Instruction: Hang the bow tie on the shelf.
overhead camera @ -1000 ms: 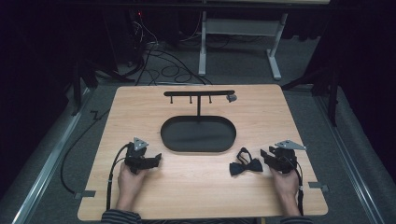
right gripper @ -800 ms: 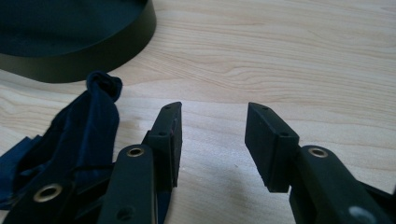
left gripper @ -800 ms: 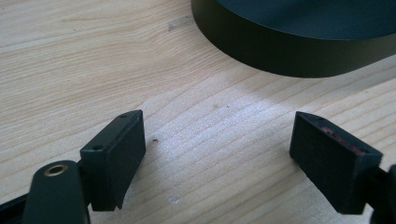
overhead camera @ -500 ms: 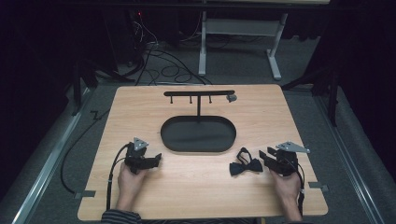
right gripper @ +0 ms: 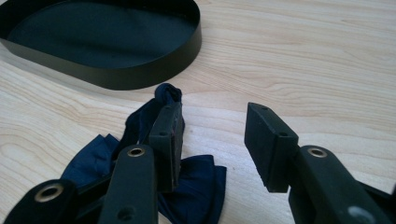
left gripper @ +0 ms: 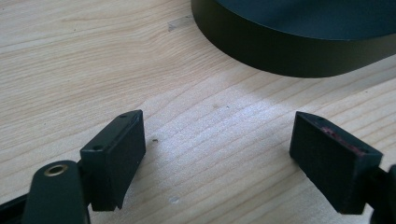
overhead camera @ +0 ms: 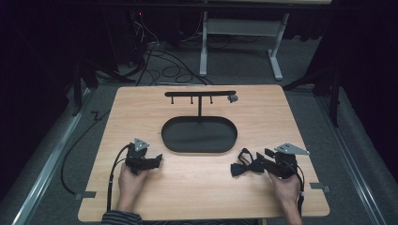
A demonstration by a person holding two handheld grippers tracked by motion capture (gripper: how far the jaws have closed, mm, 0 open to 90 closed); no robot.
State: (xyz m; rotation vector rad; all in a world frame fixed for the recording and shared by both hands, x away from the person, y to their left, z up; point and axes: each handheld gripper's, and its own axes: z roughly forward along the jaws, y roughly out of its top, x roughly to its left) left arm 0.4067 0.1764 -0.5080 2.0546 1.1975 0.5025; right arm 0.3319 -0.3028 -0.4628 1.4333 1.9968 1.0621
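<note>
Sitting bare (black oval) tray [overhead camera: 199,135]; bow tie [overhead camera: 244,167] lies outside.

Bare table [overhead camera: 197,187] between grippers — tray [overhead camera: 199,135], rack [overhead camera: 200,93] block beyond

Oval tray [overhead camera: 199,135] sits mid-table [overhead camera: 300,112], rack [overhead camera: 200,94] behind it, bow tie [overhead camera: 244,168] at its front right

Left gripper [overhead camera: 157,160]: black, your grey three-cornered plate on top, black cable trailing.
Right gripper [overhead camera: 259,161]: same.
Sleeve [overhead camera: 121,217]: striped, possibly grey-and-dark.
</note>
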